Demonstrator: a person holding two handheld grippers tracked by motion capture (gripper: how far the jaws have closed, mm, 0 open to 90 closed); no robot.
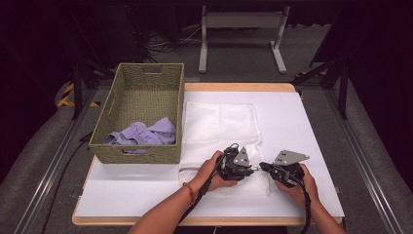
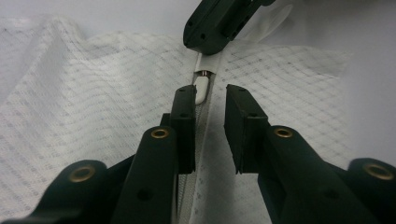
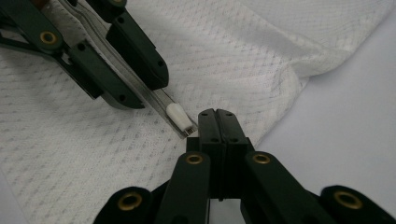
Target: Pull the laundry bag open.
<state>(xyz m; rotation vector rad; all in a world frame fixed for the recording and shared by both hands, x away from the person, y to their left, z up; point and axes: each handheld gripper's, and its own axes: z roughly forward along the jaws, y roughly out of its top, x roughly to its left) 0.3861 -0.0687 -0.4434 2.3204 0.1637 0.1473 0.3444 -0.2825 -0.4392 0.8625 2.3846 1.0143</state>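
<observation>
Black left gripper (image 2: 209, 128), jaws apart, straddles the zipper line of the white mesh laundry bag (image 1: 221, 127); its white plastic zipper pull (image 2: 201, 88) lies just ahead, lengthwise along the track, toward the right gripper (image 3: 217, 122), clamped on the zipper's end.

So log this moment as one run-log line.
left tongs: open, astride zipper, near white pull tab | right tongs: shut at zipper end | mesh laundry bag: flat on table | basket: purple cloth inside

We read a lab recording bay: dark surround, metal rails (image 1: 46, 168), loose cables (image 1: 165, 45) on floor beyond the surface (image 1: 292, 122).
</observation>
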